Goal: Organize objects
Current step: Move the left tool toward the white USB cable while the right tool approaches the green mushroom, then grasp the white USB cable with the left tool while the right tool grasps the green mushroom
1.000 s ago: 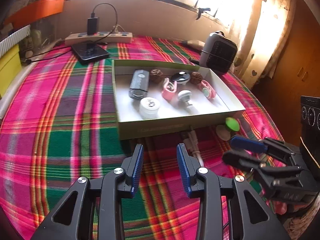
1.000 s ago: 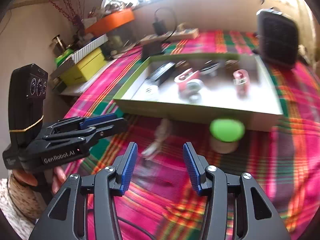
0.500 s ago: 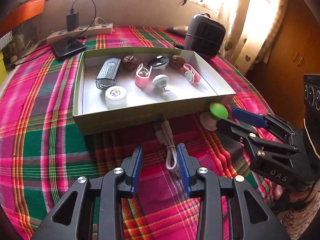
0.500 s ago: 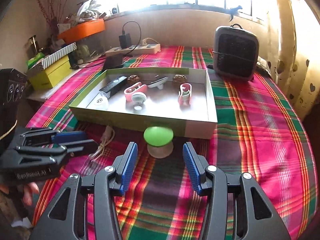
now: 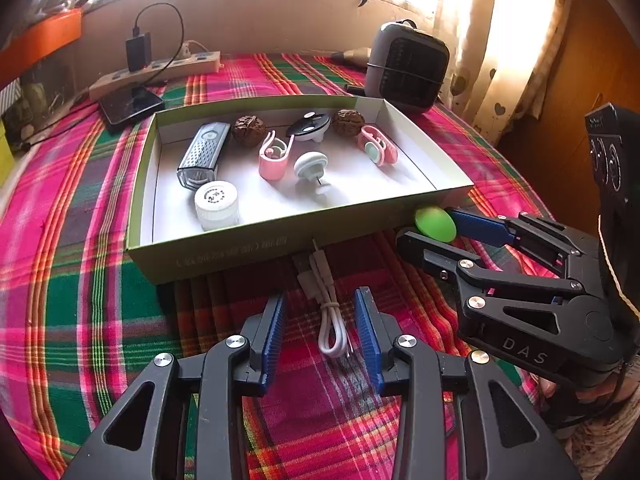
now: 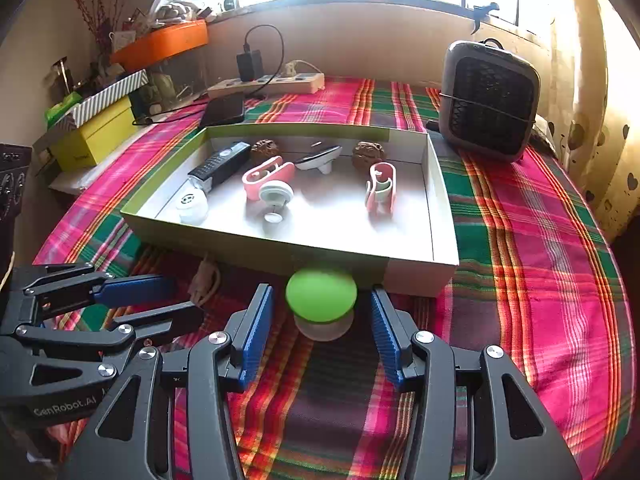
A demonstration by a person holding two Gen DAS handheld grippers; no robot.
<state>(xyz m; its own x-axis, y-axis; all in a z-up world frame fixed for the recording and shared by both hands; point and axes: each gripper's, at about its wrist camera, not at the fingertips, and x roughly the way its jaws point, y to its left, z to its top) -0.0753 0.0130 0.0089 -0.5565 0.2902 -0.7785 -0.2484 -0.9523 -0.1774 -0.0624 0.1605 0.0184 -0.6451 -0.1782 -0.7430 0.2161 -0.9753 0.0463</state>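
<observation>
A shallow green-sided box [image 5: 224, 248] [image 6: 412, 276] on the plaid cloth holds several small items: a grey grater-like case [image 5: 204, 152], two walnuts, pink clips, white caps. A coiled white cable [image 5: 328, 312] lies in front of the box, between the open jaws of my left gripper [image 5: 320, 336]. A green-capped mushroom lamp [image 6: 322, 304] [image 5: 435, 224] stands by the box's front wall, between the open jaws of my right gripper [image 6: 322, 334]. Neither gripper touches its object.
A grey fan heater [image 6: 490, 100] stands behind the box at the right. A power strip [image 5: 160, 72] with a charger and a black phone [image 5: 130, 104] lie at the back left. A yellow box [image 6: 96, 132] and an orange tray [image 6: 164, 42] sit at the far left.
Both grippers have moved forward toward the box. The cable now lies between the left jaws and the green lamp between the right jaws. Both stay open.
</observation>
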